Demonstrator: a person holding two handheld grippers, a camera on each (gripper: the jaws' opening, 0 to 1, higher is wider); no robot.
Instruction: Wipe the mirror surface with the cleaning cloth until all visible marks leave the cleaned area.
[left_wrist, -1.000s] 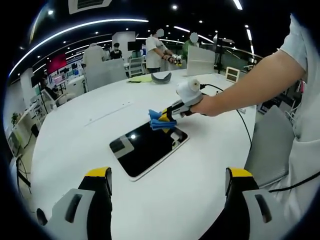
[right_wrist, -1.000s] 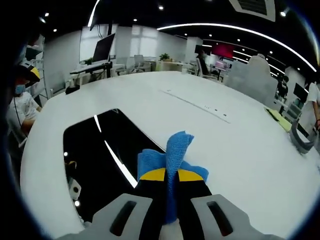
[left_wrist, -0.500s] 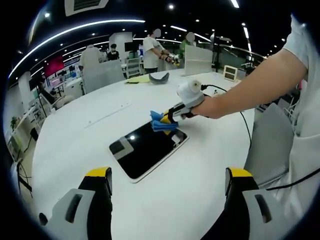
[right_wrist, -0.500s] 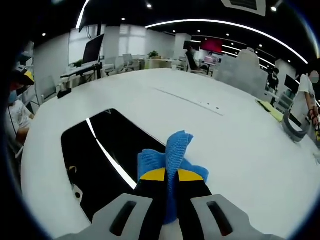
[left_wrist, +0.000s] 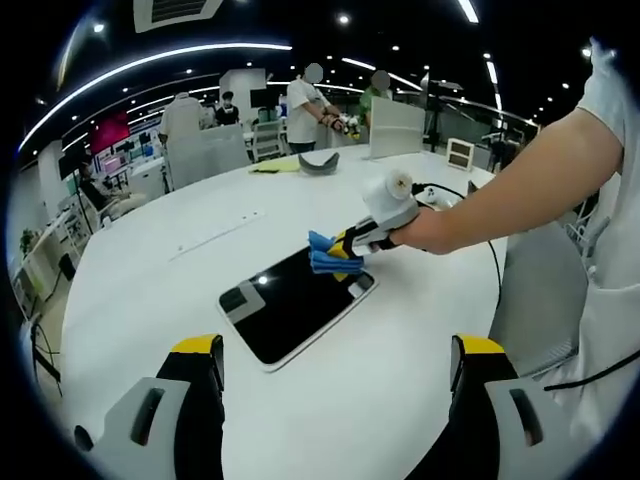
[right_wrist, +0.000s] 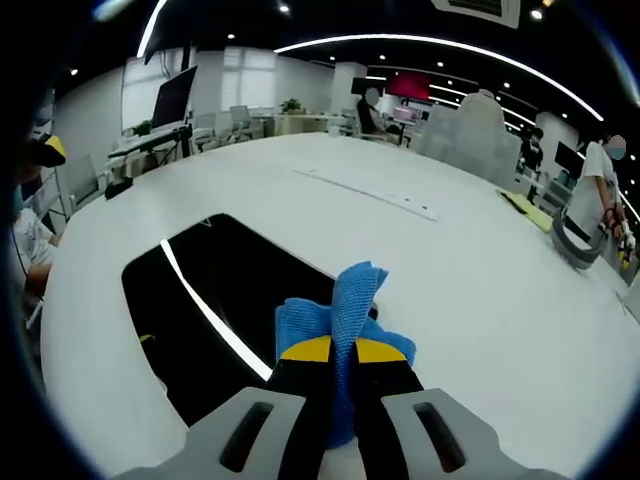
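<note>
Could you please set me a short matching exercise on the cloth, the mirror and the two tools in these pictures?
Things:
1. cloth
2. mirror
3. left tool
4. right tool

States:
A. open, holding nothing
B. flat on the white table
C. blue, pinched between jaws
D. shut, at the mirror's edge

Pairs: 1-C, 2-B, 3-A, 4-D

I'm looking into a large open-plan office: a wide white table (left_wrist: 150, 290), rows of desks with a monitor (right_wrist: 172, 97) and office chairs (left_wrist: 205, 150) behind, strip ceiling lights (right_wrist: 440, 45) overhead, and people (left_wrist: 305, 105) standing at workstations in the distance.
</note>
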